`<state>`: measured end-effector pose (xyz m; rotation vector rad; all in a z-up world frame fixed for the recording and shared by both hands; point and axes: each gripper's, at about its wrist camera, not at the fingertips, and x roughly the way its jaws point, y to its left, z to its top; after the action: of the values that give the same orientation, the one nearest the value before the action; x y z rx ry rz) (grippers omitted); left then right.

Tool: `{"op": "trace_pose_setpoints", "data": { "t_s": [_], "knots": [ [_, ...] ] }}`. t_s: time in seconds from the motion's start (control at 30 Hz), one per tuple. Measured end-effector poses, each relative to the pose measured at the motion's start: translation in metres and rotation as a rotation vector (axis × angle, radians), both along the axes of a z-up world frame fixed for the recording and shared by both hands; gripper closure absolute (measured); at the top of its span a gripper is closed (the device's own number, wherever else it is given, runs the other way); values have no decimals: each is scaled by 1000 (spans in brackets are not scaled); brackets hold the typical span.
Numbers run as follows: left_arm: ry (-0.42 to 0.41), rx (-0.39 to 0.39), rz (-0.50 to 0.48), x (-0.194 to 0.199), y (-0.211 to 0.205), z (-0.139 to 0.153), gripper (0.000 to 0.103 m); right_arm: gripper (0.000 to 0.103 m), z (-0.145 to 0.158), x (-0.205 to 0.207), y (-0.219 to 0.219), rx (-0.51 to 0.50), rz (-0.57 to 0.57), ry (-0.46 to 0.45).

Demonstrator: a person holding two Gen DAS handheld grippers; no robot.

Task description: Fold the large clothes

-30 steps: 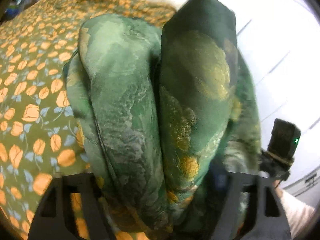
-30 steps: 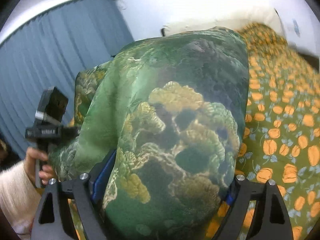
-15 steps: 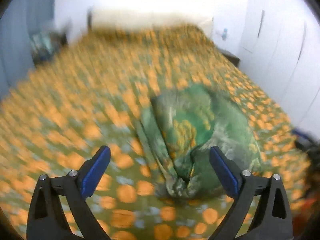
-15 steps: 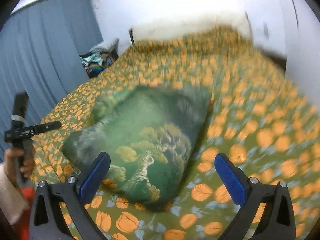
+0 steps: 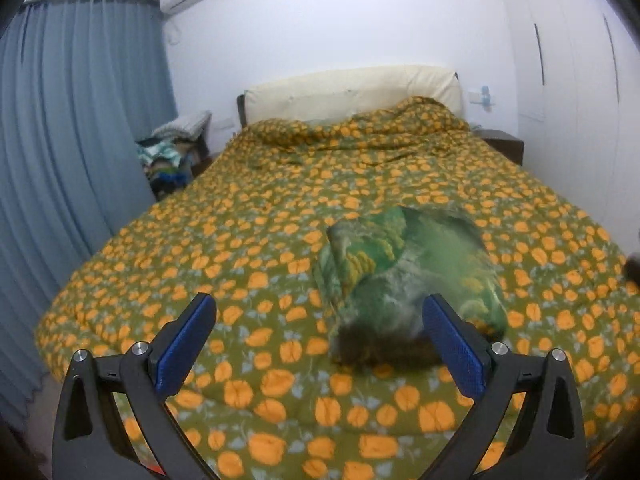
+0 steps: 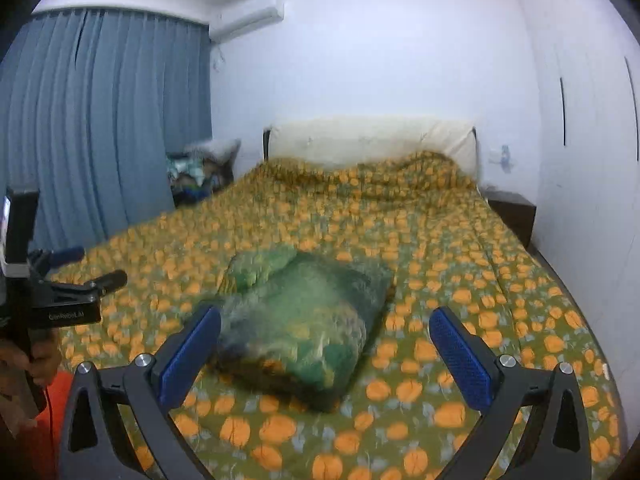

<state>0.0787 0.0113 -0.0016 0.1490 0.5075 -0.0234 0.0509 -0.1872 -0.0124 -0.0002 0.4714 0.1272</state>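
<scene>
A green patterned garment [image 5: 404, 276] lies folded in a compact bundle on the bed's orange-flowered quilt [image 5: 240, 240]. It also shows in the right wrist view [image 6: 304, 320]. My left gripper [image 5: 320, 340] is open and empty, held back above the quilt near the foot of the bed, with the bundle ahead and to the right. My right gripper [image 6: 324, 344] is open and empty, with the bundle ahead and slightly left. The left gripper's body [image 6: 44, 300] shows at the left edge of the right wrist view, held in a hand.
The bed has a cream headboard [image 5: 352, 88] against a white wall. Blue curtains [image 5: 72, 140] hang on the left. A pile of clothes [image 5: 172, 156] sits beside the bed at the left. A dark nightstand [image 5: 504, 144] and white wardrobe doors [image 5: 580, 80] are on the right.
Both grippers let go of the green garment and opened. It dropped onto the quilt as a folded bundle. Both grippers have pulled back and up from it.
</scene>
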Motion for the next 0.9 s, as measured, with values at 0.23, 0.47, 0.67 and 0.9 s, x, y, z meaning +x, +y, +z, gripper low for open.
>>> {"op": "trace_pose_setpoints", "data": {
  "t_s": [0.23,0.47,0.67,0.9],
  "knots": [
    [53,-18,26,-22,3,0,0,0,-8,-32,12,25,14,84],
    [101,-19,10,-32,2,-7,0,0,-11,-49,26,-67,-30,134],
    [139,-25,-17,-42,-2,-11,0,0,-9,-55,30,-81,-58,149],
    [173,-32,-34,-47,-6,-13,0,0,-13,-59,35,-91,-69,164]
  ]
}}
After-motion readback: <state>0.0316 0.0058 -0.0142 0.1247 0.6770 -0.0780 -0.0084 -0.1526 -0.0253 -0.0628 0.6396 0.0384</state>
